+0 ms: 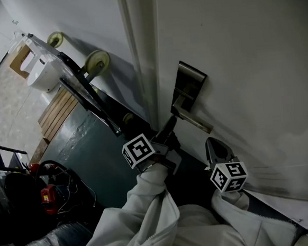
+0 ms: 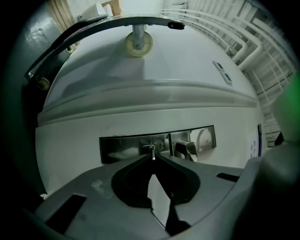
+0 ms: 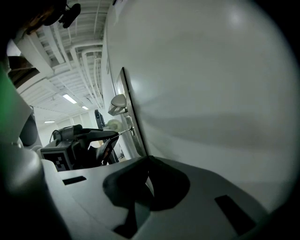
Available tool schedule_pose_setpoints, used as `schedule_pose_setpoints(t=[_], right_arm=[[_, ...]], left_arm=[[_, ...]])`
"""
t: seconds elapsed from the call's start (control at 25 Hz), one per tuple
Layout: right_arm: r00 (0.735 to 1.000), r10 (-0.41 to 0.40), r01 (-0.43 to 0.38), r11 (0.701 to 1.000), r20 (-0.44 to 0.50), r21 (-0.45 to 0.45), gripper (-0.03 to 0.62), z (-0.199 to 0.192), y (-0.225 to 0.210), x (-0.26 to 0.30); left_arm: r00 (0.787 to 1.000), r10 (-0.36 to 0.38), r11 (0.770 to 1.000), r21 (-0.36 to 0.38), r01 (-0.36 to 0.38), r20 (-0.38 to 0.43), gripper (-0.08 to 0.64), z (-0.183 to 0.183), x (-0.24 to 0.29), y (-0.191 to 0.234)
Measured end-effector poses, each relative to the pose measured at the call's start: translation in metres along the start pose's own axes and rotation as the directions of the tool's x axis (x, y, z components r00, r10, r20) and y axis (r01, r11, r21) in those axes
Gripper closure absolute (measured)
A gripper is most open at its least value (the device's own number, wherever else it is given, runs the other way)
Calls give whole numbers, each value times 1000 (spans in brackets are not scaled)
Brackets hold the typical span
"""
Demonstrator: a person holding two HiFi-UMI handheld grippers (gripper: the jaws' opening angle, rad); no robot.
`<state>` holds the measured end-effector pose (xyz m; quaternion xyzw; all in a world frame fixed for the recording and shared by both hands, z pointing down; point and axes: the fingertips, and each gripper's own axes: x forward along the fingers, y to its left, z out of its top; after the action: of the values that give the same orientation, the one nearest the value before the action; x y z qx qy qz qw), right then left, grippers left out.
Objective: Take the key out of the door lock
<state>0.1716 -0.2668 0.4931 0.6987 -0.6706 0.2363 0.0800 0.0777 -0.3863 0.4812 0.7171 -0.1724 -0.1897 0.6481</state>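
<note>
The person's white sleeves (image 1: 150,210) fill the bottom of the head view, nearest the camera, and the two tools reach from them toward the door (image 1: 244,59). On the left, the left gripper (image 2: 152,157) has its jaws pinched together on the small metal key (image 2: 152,151). The key sits in the keyhole of the shiny lock plate (image 2: 122,147), just left of the door handle (image 2: 187,149). The step in hand looks like the withdrawal itself. It is best done with a firm pinch and a straight pull back along the key's own line, square to the plate. There should be no twisting or levering, because the hold covers only a small part of the key and a sideways tug could let it slip or bind. The wrist should also pass clear of the handle. Further right, the right gripper (image 3: 147,158) hangs low beside the door with its jaws together on nothing, and it seems best left out of the way. No brand or wording can be read. The marker cubes (image 1: 139,150) carry only black-and-white square patterns, and a small printed slip (image 2: 258,138) at the door's far right is too small to make out.
</note>
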Motion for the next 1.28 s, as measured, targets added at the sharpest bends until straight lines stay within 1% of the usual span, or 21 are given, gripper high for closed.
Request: schedule_pose_setpoints(t=[0.2,0.4,0.6,0.68,0.88,1.0,1.16,1.28], right_arm=[[1000,23,-23,1000,1,-7,540,-3,8,2],[999,42,-42,999,4,-16,541,-5,17,-1],[999,51,-50,999,3,-15,540,-8,21,-2],[998,56,-56,998,4,-17,540,-9,23,-2],[998,65,-65,998,3,-17,541,-11,25,-5],[997,78,-78,997,4,-18,540,-11,28,-5],[995,101,-101,995,-4,-24,540,-14,33,-1],[992,123,-123,992,-7,-27,540,-14,38,3]], left_arm=[[1000,-23,1000,2,23,-3,534,-1,-5,-2],[1000,3,1000,-18,-3,-4,534,-3,-19,7],[1000,2,1000,2,-2,1,534,-2,-28,8],[1000,3,999,33,-2,-4,534,-2,-32,6],[1000,28,988,155,-26,-10,534,0,-45,2],[998,54,968,246,-51,-7,534,2,-53,-1],[997,76,948,308,-76,11,533,7,-65,0],[994,105,924,367,-111,37,534,12,-77,2]])
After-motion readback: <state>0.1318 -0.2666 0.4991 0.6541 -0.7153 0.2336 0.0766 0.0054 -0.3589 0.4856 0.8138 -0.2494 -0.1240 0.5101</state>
